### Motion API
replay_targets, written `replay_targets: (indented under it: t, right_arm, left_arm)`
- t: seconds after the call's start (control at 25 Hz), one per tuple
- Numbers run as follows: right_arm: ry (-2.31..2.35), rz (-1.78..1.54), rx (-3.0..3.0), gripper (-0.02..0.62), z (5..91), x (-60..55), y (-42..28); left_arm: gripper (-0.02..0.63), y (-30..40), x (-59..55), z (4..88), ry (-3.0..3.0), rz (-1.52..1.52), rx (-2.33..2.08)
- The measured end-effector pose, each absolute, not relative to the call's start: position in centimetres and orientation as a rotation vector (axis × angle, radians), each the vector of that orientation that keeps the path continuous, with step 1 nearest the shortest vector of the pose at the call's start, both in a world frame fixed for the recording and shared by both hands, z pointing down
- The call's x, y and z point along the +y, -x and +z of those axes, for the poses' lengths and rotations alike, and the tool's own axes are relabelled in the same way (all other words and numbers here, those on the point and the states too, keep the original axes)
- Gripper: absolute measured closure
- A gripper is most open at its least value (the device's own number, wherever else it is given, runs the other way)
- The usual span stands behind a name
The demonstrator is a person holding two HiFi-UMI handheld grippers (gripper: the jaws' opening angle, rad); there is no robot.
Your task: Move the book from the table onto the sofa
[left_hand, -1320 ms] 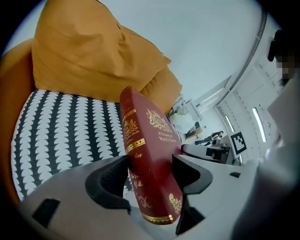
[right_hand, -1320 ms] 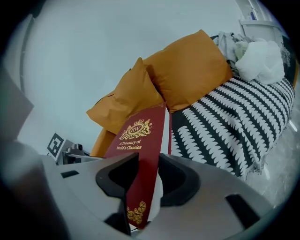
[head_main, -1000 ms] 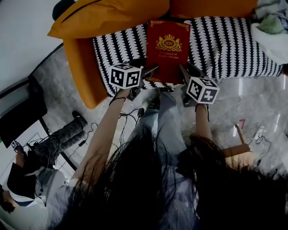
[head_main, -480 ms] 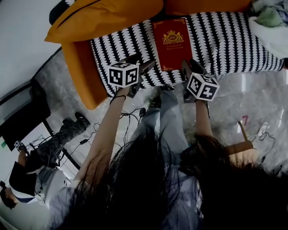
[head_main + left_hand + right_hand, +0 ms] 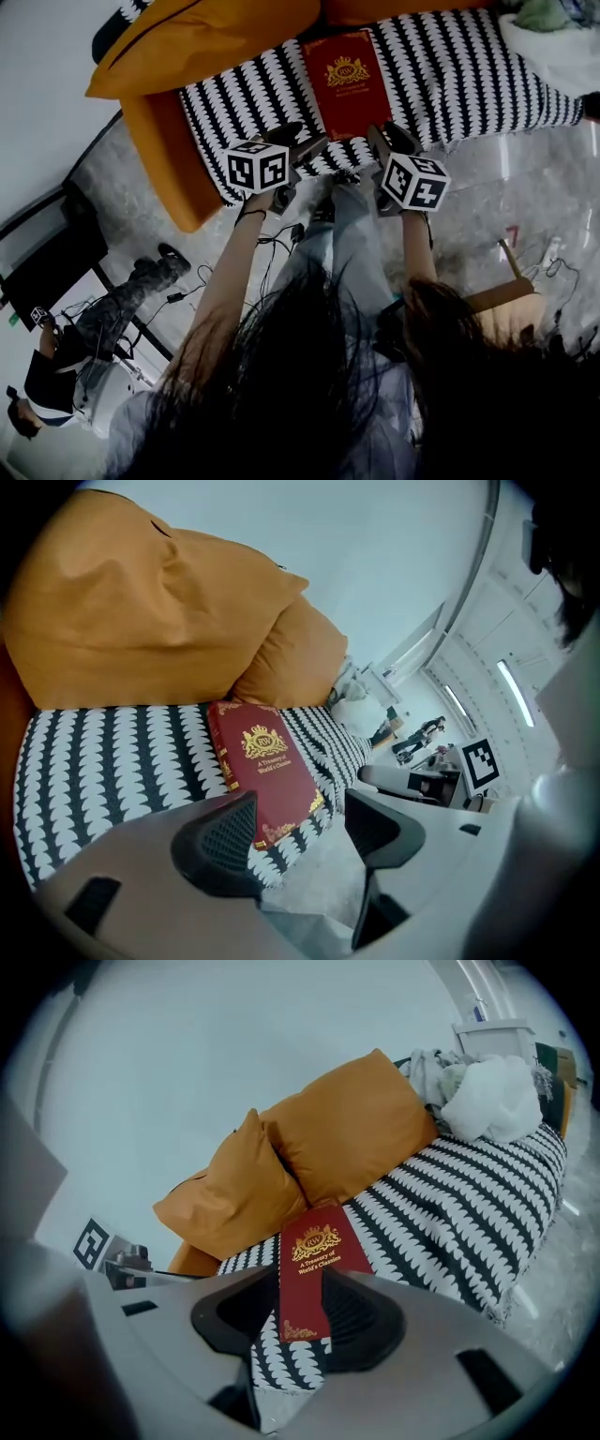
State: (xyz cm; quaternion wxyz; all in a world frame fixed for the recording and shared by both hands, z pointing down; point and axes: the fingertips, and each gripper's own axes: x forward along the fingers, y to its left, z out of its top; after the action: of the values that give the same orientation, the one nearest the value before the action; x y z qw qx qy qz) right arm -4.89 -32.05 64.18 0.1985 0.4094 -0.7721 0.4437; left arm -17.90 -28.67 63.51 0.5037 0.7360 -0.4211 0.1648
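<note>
The red book [image 5: 345, 82] with a gold crest lies flat on the sofa's black-and-white striped seat [image 5: 450, 75], just in front of the orange cushions [image 5: 206, 37]. My left gripper [image 5: 302, 141] hangs off the book's near left corner, my right gripper [image 5: 389, 136] off its near right corner. In the left gripper view the book [image 5: 262, 766] lies beyond the left gripper [image 5: 300, 832], which is open and empty. In the right gripper view the book [image 5: 314, 1251] shows through the gap of the right gripper [image 5: 302, 1335], whose jaws stand apart with nothing gripped.
A white bundle of cloth [image 5: 562, 56] sits at the sofa's right end. An orange armrest [image 5: 169, 159] closes the left end. Cables [image 5: 272, 253] trail over the marble floor, a person [image 5: 84, 337] sits on the floor at lower left, and a wooden piece [image 5: 502, 291] stands at right.
The book went from being held up between the two grippers to lying flat on the striped seat. Both grippers have drawn back to its near edge.
</note>
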Motion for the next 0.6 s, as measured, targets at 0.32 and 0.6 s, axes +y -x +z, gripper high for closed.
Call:
replay_targets:
  t: [0.32, 0.6]
  right_arm:
    - [-1.180, 1.207, -2.176, 0.451, 61.4, -29.6, 5.0]
    - [-1.186, 1.168, -2.210, 0.451, 56.3, -26.1, 4.9]
  left_arm:
    - [0.302, 16.3, -26.3, 60.6, -1.848, 0.350, -0.968]
    - [0.302, 16.4, -21.6, 56.8, -1.873, 0.363, -0.917]
